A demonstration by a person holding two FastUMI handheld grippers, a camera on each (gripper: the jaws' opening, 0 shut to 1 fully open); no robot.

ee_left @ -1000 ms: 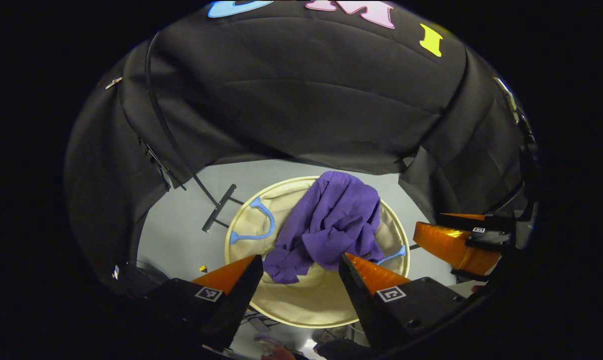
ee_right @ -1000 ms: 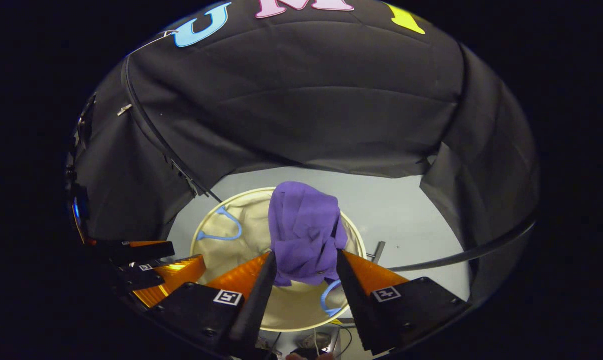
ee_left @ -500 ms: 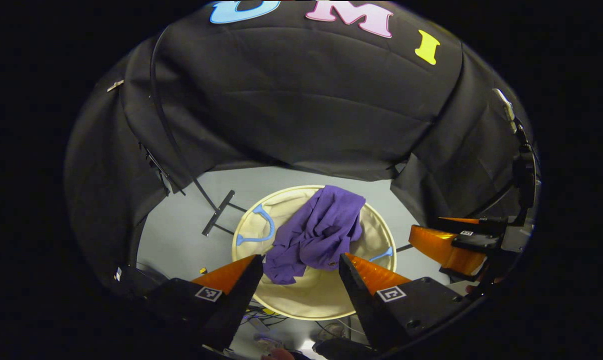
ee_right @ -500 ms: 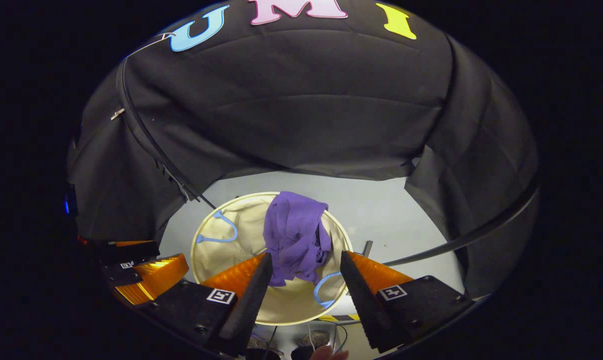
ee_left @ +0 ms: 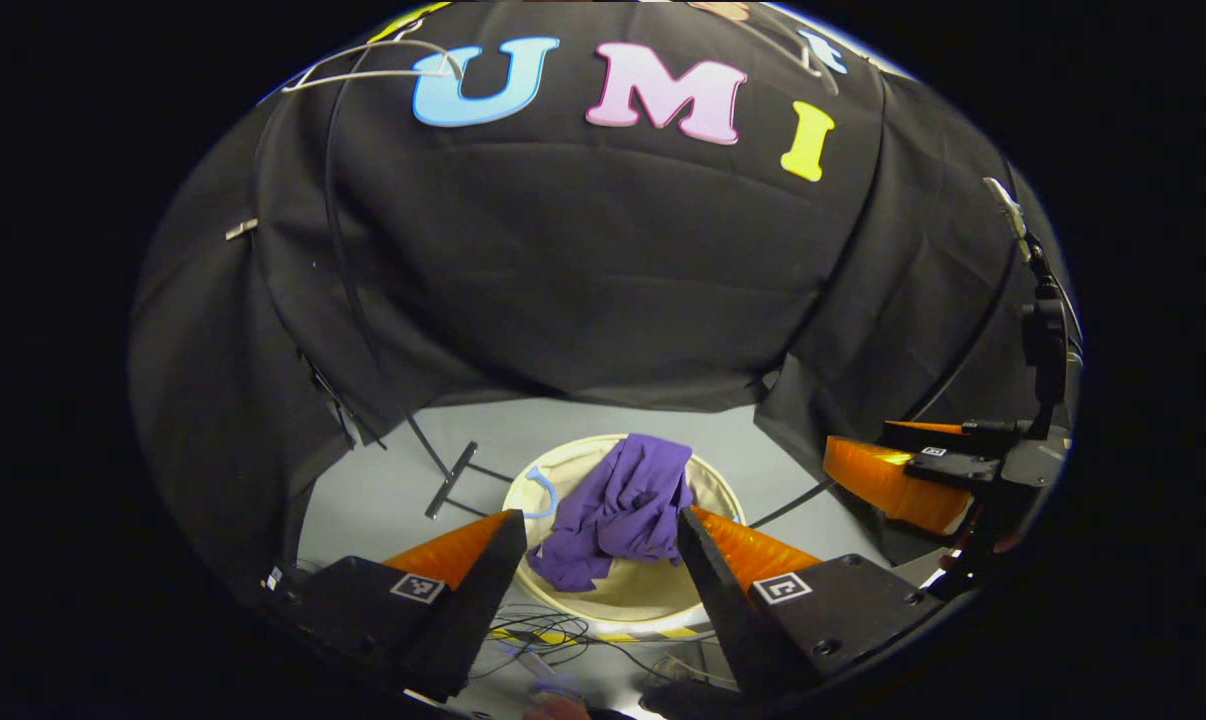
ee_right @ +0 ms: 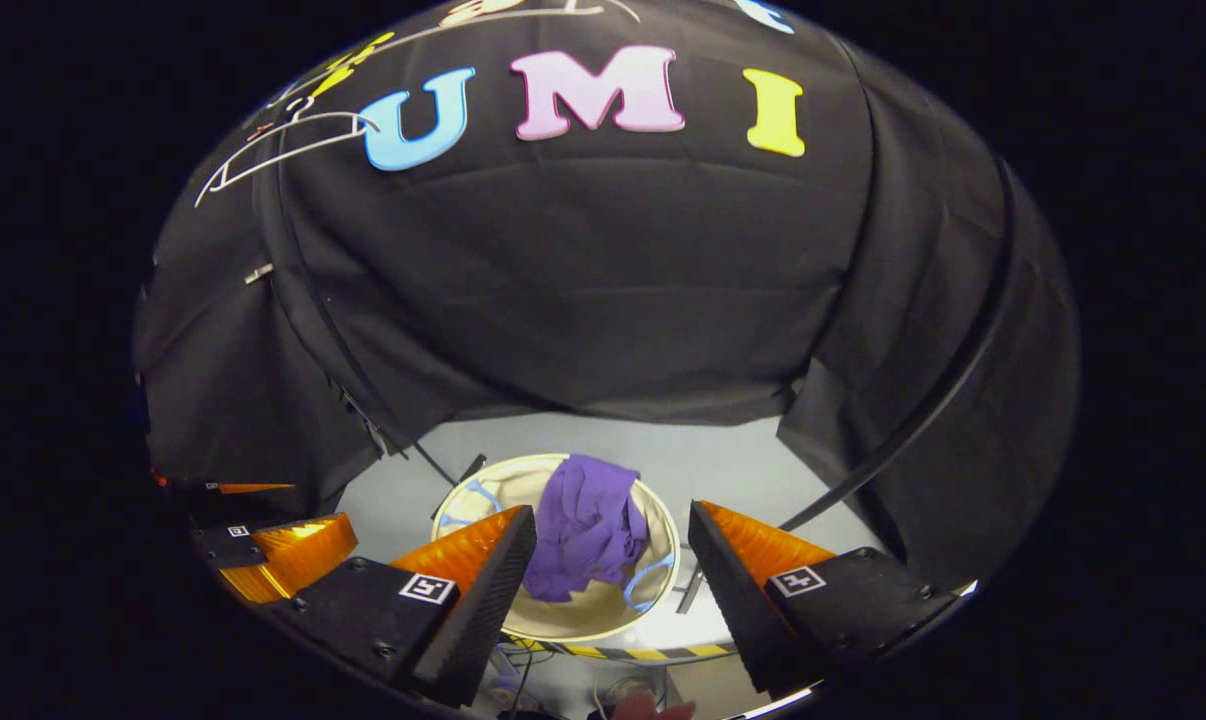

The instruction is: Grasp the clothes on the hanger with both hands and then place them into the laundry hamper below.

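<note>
A crumpled purple garment (ee_left: 623, 505) (ee_right: 588, 525) lies inside the round beige laundry hamper (ee_left: 653, 600) (ee_right: 603, 620) on the grey floor, draped up to its far rim. My left gripper (ee_left: 598, 530) hangs open well above the hamper with nothing between its fingers. Open too and holding nothing, my right gripper (ee_right: 611, 530) stands high over the hamper. In the left gripper view the right gripper (ee_left: 898, 480) sits at the right edge. The left gripper (ee_right: 283, 550) appears at the lower left of the right gripper view. A bare white wire hanger (ee_right: 283, 140) (ee_left: 363, 70) hangs at the upper left.
The hamper has blue handles (ee_left: 543, 490) (ee_right: 648, 590). A dark metal stand foot (ee_left: 450, 478) rests on the floor left of the hamper. Cables (ee_left: 543, 635) and yellow-black tape (ee_right: 643, 652) lie by its near side. Black cloth walls close in all around.
Both grippers have risen away from the hamper, so hamper and garment look smaller and lower. The garment stays in the hamper. The hanger has come into view at the top.
</note>
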